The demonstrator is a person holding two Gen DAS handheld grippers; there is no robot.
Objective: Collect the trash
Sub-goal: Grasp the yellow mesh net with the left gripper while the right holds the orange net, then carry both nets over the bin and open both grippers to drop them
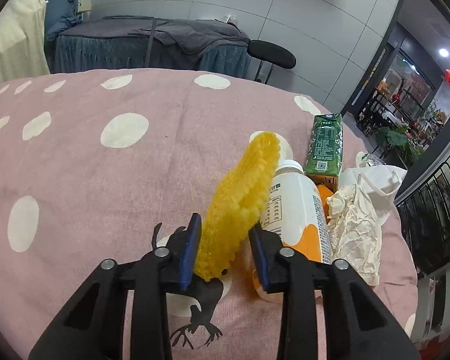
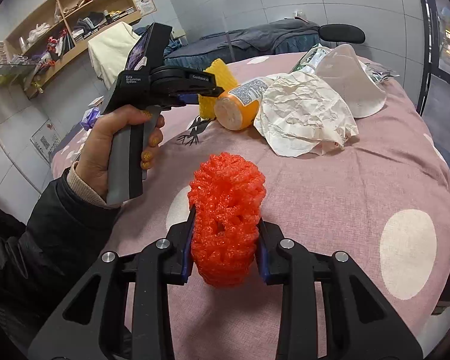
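Note:
My left gripper (image 1: 225, 231) is shut on a yellow foam fruit net (image 1: 240, 204), held just above the pink spotted cloth (image 1: 89, 165). The yellow net also shows in the right wrist view (image 2: 217, 82), in the left gripper (image 2: 200, 93). My right gripper (image 2: 226, 228) is shut on a red foam fruit net (image 2: 226, 210) above the cloth (image 2: 330, 210). A white and orange bottle (image 1: 297, 210) lies on its side beside the yellow net; it also shows in the right wrist view (image 2: 240, 102). Crumpled white paper (image 1: 354, 231) (image 2: 306, 114), a green carton (image 1: 325, 150) and a white face mask (image 2: 354, 81) lie nearby.
The cloth-covered table drops off at its right edge (image 1: 405, 240). A dark covered bed (image 1: 149, 42) and a black stool (image 1: 271, 54) stand behind it. Wooden shelves (image 2: 59, 21) line the left wall. A black railing (image 1: 435, 210) stands at the right.

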